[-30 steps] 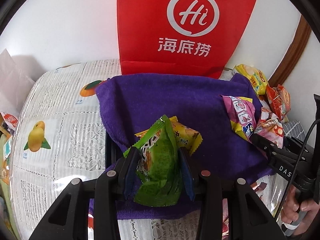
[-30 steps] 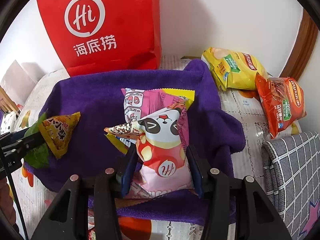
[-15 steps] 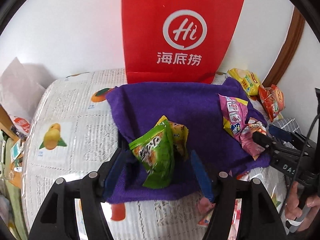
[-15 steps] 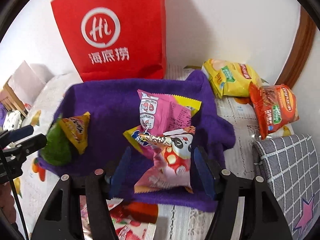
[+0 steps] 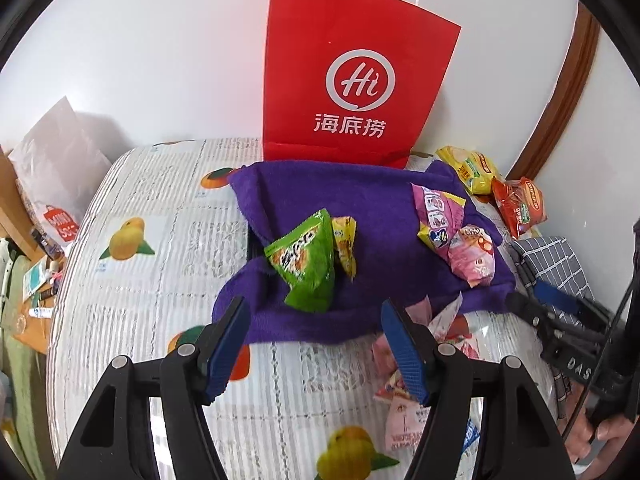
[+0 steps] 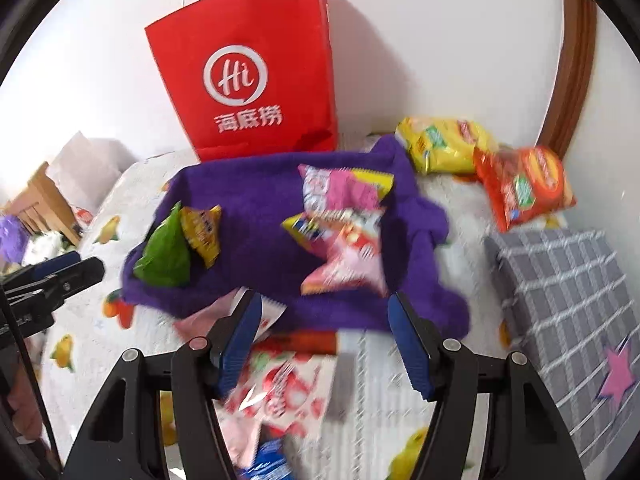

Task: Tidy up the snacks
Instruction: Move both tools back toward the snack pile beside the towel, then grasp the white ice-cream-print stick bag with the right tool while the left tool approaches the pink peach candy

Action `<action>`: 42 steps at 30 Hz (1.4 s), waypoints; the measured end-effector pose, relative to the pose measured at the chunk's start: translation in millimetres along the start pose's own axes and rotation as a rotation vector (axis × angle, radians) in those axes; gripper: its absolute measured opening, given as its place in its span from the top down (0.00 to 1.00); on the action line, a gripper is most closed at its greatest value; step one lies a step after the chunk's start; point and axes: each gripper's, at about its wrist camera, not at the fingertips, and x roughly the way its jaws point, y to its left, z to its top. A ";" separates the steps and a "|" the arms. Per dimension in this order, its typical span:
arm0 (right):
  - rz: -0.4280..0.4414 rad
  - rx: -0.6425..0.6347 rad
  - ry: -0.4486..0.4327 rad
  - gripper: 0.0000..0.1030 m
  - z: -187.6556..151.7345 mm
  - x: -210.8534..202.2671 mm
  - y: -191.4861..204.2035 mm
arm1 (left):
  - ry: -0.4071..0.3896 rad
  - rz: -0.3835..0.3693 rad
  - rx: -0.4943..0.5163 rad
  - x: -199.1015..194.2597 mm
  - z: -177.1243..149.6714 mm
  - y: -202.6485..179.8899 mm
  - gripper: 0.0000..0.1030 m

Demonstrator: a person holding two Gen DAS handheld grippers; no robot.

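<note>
Through my left camera, my left gripper (image 5: 314,344) stands wide and empty; the green packet (image 5: 306,262) leans at twelve o'clock on the purple towel (image 5: 384,216), and could topple onto the yellow packet (image 5: 346,244) it touches. Through my right camera, blurred, my right gripper (image 6: 322,338) is also wide and empty; the pink packet (image 6: 348,260) lies at twelve, loose wrappers (image 6: 280,388) at six, where I judge a hasty reach might snag or scatter them.

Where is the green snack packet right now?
The green snack packet lies on the left part of the purple towel, leaning against a small yellow packet, just ahead of the open left gripper.
</note>
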 end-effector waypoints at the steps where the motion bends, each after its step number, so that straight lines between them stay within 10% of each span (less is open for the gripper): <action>1: -0.002 0.003 0.005 0.37 -4.4 0.5 2.2 | 0.001 0.000 -0.002 -1.4 -2.9 1.0 0.36; 26: 0.017 -0.032 0.139 0.65 -25.1 75.6 67.0 | 0.040 -0.031 -0.019 19.7 -26.0 44.0 0.36; 42: 0.094 -0.014 -0.018 0.80 -22.5 -14.1 52.7 | 0.031 -0.001 0.016 -11.0 -41.6 14.1 0.36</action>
